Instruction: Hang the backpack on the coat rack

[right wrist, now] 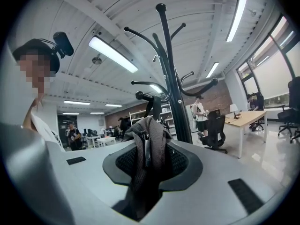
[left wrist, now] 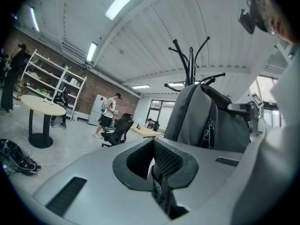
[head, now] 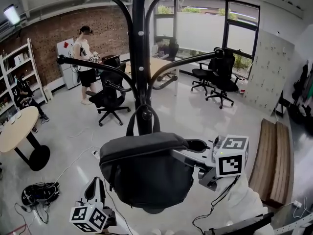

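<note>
The right gripper (right wrist: 149, 165) has its jaws clamped on a bunched fold of the backpack (head: 146, 173); grey fabric and a zip pull (right wrist: 146, 146) sit pinched between the pads; seen from above, it reaches in level from the right and meets the bag at its upper side; the left gripper (left wrist: 154, 153) sits low at the bottom left, jaws closed on a thin dark strap (left wrist: 159, 188); the backpack is up off the floor, right in front of the coat rack (head: 139, 58), with the black pole directly behind it; its carry handle (head: 143, 117) stands up as a loop against the pole, just under the lower curved arms; whether that loop sits over a hook I cannot tell; behind the rack a person (head: 85, 65) stands by the brick wall, near a black office chair (head: 110, 99); a round table (head: 17, 129) is off to the left and a wooden bench (head: 268, 160) lies on the right
</note>
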`<state>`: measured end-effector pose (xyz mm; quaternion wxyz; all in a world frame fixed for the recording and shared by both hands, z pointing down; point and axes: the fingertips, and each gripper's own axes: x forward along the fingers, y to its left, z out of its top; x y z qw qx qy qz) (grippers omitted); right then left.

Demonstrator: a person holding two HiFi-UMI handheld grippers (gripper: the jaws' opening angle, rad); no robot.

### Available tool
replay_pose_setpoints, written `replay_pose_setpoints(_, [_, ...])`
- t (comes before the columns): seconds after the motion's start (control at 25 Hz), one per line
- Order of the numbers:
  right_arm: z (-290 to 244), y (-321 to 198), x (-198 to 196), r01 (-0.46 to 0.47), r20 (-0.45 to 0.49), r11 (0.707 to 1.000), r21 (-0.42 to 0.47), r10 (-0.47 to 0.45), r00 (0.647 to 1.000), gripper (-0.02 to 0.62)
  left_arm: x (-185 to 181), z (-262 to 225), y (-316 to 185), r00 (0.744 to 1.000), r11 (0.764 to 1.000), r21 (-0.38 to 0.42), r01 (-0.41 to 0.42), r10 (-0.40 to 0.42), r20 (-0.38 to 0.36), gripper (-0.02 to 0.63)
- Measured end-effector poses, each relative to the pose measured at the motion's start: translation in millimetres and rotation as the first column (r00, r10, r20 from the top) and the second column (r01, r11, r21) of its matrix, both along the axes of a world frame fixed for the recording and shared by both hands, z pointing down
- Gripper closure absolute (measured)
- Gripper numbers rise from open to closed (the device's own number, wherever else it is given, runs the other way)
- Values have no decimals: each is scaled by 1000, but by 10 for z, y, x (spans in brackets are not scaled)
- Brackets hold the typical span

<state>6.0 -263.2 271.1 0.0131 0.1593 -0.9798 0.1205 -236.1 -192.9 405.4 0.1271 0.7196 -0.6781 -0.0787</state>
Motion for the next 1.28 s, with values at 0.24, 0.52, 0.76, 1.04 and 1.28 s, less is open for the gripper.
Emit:
replay_pose_setpoints(0.24, [94,-39,-4,1,10,1000,-28,0,1000,489,-45,54,41,1000,1000,-10,12,-12,-1,603])
replay_pose_setpoints(0.52, [196,-95,14,23,21,998,-62,-22,1000,485,11,94,59,1000,999,-33,11,-11,-1,603])
replay_pose_setpoints(0.76, [298,-167,15,41,54,995,-95,-36,998,479,26,121,60,1000,999,-46,11,-10,2,603])
replay_pose_setpoints(1.04, [392,-202,-66,58,86,994,-97,-49,995,462,-3,122,65,1000,998,-53,13,-13,2,603])
replay_pose_setpoints(1.28, [405,-226,-52,55,83,997,-57,-50,995,438,3,124,69,1000,998,-59,20,-19,5,603])
